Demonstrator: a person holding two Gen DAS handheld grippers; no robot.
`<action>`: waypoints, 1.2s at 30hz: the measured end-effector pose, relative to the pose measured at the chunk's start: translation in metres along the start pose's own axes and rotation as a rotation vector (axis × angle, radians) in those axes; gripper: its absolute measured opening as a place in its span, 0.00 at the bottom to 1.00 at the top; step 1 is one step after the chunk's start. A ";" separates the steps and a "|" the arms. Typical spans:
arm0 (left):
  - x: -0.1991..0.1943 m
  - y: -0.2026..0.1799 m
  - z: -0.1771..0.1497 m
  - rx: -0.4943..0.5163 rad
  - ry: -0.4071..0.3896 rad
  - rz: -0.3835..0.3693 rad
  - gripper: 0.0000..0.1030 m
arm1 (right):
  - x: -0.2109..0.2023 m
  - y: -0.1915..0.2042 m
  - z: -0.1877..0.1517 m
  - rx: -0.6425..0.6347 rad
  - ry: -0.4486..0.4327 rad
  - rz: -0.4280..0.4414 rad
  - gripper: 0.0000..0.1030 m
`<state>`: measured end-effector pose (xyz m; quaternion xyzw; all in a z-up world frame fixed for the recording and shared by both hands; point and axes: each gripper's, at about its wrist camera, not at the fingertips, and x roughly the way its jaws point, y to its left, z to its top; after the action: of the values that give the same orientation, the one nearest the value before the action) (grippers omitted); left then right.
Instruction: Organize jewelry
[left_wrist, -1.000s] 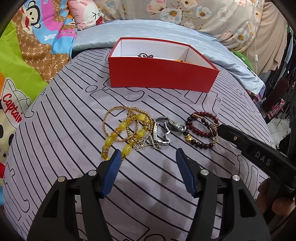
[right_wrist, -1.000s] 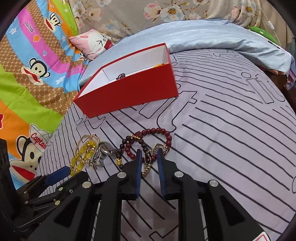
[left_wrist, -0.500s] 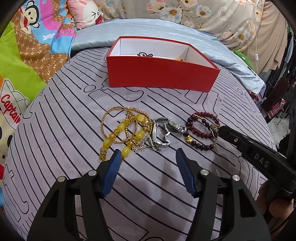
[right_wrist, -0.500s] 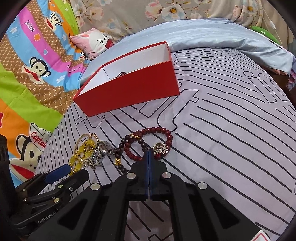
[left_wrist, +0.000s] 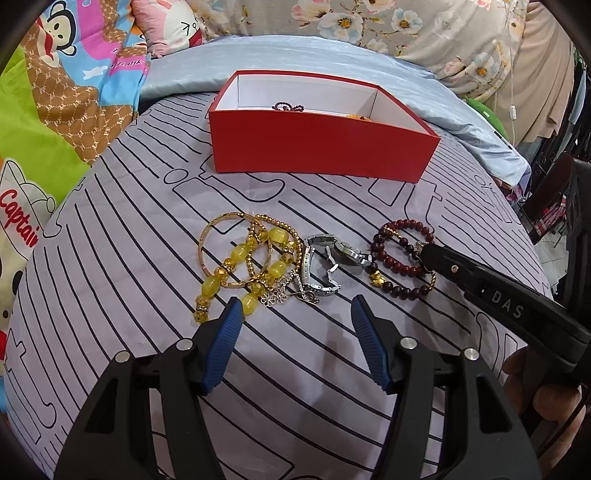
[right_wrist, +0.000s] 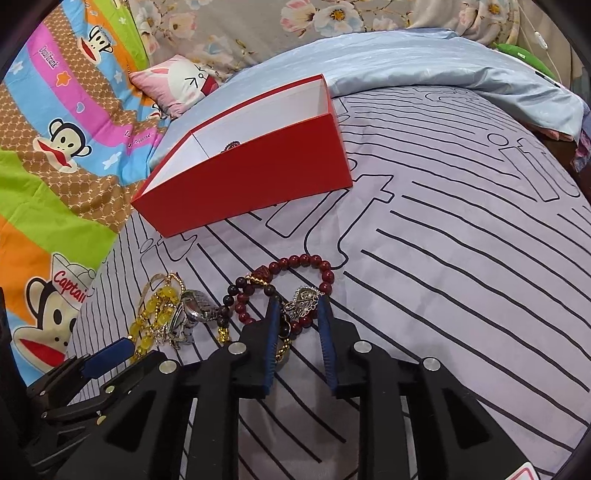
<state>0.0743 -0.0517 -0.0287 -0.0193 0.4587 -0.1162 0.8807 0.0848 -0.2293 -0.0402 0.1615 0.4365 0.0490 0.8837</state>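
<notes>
Bedsheet (right_wrist: 443, 258) unchanged; right claw (right_wrist: 297, 306) just reopened around bead bracelet (right_wrist: 314, 262)

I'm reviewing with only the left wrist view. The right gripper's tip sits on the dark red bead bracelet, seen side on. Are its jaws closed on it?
Observer: No. In the right wrist view the right gripper is open. Its jaws have just been opening and straddle the bracelet's silver charm without pressing it.
Operator: Anything else between the jaws?
Observer: Yes. A few of the bracelet's beads and a short gold-bead strand lie by the finger nearer the watch.
</notes>
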 end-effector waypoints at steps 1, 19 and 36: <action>0.000 0.000 0.000 -0.002 0.001 0.001 0.57 | 0.000 -0.001 0.001 0.001 -0.001 0.003 0.18; -0.003 0.001 0.000 -0.010 -0.006 -0.022 0.57 | -0.045 -0.004 0.011 0.027 -0.109 0.042 0.00; 0.016 -0.001 0.000 -0.032 -0.003 -0.037 0.25 | -0.066 -0.010 -0.006 0.042 -0.100 0.076 0.00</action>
<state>0.0824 -0.0557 -0.0415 -0.0423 0.4590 -0.1251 0.8786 0.0394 -0.2519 0.0030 0.1988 0.3861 0.0651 0.8984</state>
